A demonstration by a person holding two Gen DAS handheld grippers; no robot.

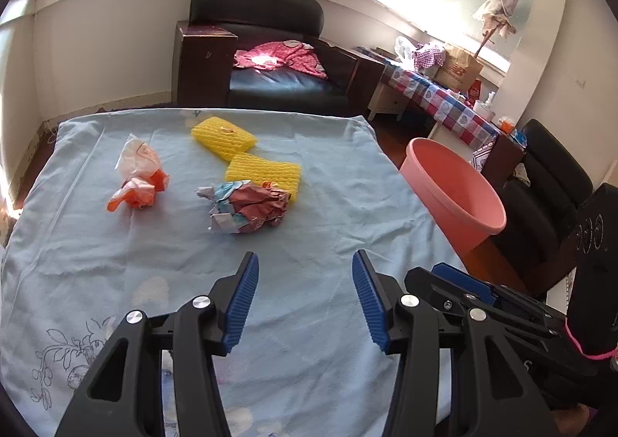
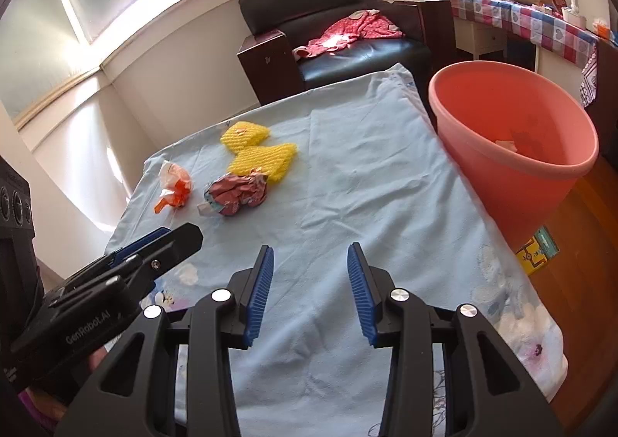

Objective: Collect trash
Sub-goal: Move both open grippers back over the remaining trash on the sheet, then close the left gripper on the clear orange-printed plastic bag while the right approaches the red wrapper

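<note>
Trash lies on a table covered by a light blue cloth (image 1: 309, 174): a crumpled pink paper ball (image 1: 247, 209) (image 2: 237, 194), an orange and white plastic bag (image 1: 137, 178) (image 2: 174, 186), and two yellow foam nets (image 1: 224, 135) (image 1: 264, 172) (image 2: 262, 157). A pink bucket (image 1: 455, 189) (image 2: 513, 139) stands off the table's right edge with a scrap inside. My left gripper (image 1: 305, 298) is open and empty above the near cloth. My right gripper (image 2: 310, 292) is open and empty, beside the left one.
A black armchair (image 1: 270, 62) with a red spotted garment stands behind the table. A side table with a checked cloth (image 1: 444, 101) holds bags and bottles at the right. A black chair (image 1: 548, 197) is beyond the bucket. A small yellow box (image 2: 537, 249) lies on the wooden floor.
</note>
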